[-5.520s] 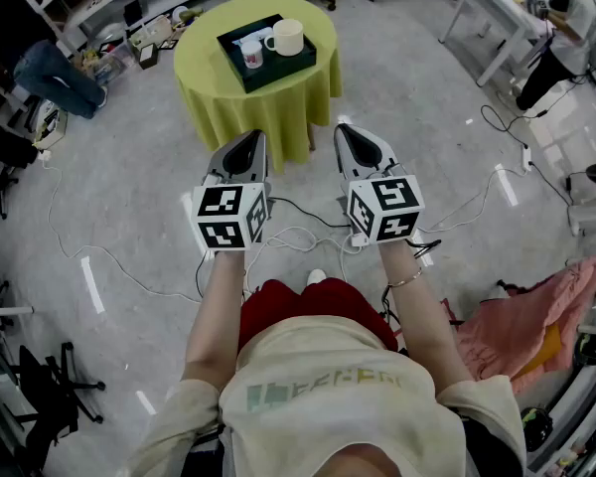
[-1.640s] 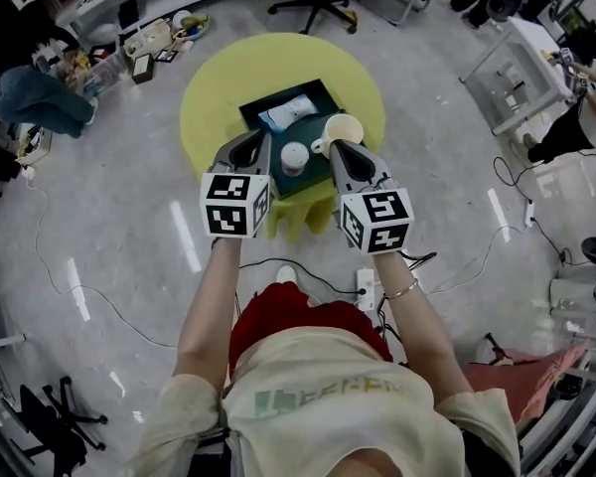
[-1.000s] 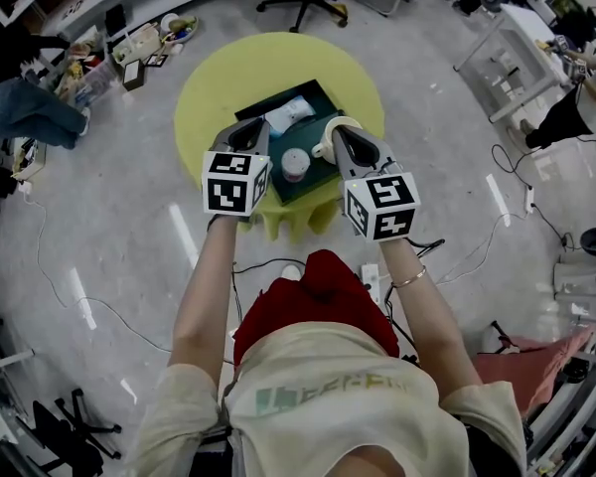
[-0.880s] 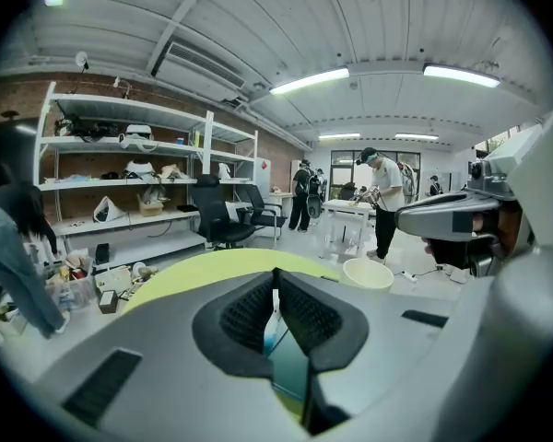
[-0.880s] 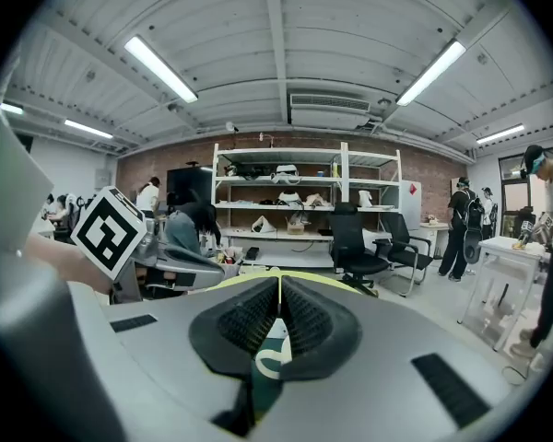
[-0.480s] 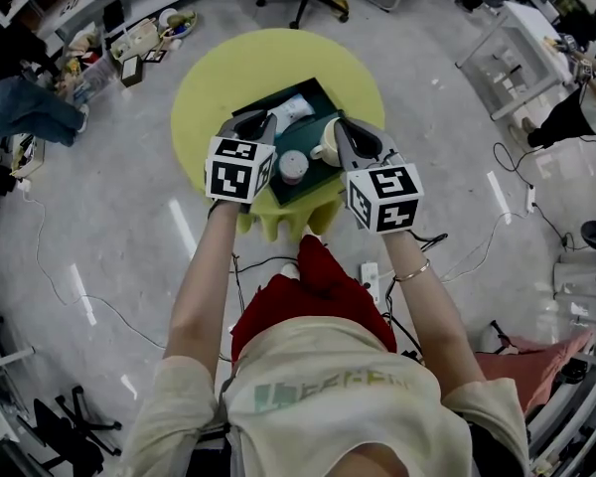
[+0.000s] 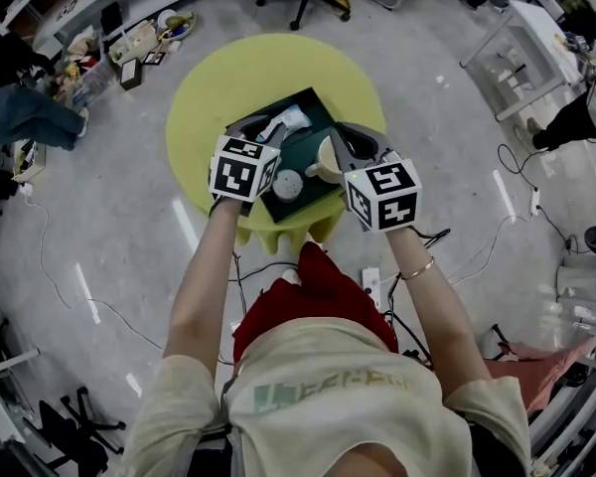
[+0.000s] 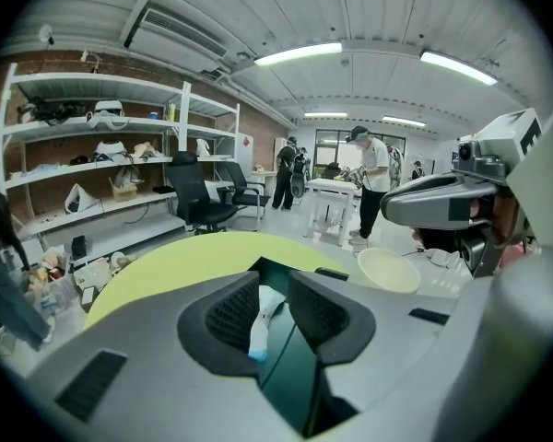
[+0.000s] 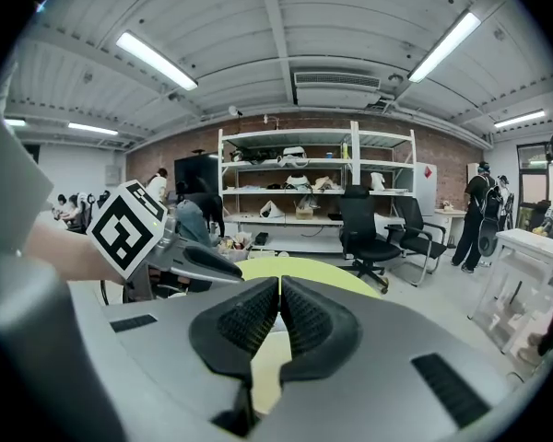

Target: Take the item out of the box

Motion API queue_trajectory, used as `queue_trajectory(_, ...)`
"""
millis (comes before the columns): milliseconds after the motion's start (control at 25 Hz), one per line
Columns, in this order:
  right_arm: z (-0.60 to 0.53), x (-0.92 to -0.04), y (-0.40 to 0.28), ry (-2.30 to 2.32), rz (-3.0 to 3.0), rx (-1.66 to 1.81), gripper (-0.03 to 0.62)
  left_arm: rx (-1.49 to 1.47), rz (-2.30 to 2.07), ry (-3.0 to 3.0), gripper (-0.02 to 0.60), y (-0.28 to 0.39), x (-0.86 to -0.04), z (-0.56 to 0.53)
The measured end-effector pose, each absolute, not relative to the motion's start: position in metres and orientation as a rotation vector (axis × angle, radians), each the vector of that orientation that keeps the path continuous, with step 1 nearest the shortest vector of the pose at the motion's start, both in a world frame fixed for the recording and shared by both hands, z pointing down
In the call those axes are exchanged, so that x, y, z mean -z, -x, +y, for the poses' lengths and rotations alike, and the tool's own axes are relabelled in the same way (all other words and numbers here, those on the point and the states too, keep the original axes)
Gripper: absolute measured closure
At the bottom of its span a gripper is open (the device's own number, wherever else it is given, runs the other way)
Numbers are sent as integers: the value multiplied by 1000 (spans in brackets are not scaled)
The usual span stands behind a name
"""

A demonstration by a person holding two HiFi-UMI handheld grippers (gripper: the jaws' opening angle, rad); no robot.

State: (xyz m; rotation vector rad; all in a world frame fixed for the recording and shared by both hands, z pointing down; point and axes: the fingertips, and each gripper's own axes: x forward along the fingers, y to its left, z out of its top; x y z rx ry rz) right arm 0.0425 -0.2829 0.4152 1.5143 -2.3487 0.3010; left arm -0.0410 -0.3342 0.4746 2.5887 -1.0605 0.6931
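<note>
Approach step, nothing lifted yet. The left gripper (image 7: 256, 125) is over the far-left part of the dark green box (image 7: 311, 143) on the yellow round table (image 7: 228, 78), and its jaws are opening – a narrow gap so far, pads touching nothing. In the left gripper view that gap lines up w/ the white packet (image 8: 263, 325), which has a blue end and lies inside the box at its far-left side, so that's prob. the item meant. The box also holds a small lidded cup (image 7: 288, 184) near the front and a cream mug (image 7: 323, 160) at the right, so I can't be sure which one is meant. The right gripper (image 9: 279, 297) has its jaws pressed together w/ nothing btw them and hangs just beside the mug, right of the box. Next move, as I judge it: open the left jaws wider, drop them around the packet, close, then lift clear of the box wall w/o knocking the cup. Hard to make out: in the head view the left gripper covers the near-left corner of the box and part of the packet, so I can't tell how the packet lies or how high the jaws are above it. Packet print is too small to read. The right gripper view shows hardly any of the box – its own body blocks it
</note>
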Motion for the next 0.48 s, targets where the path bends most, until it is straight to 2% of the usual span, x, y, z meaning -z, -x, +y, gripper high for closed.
queue_trajectory(480,-337,-427,-71,-1474,-2357,-356,557,-787,-1003,-2522,451,18,-510,-380)
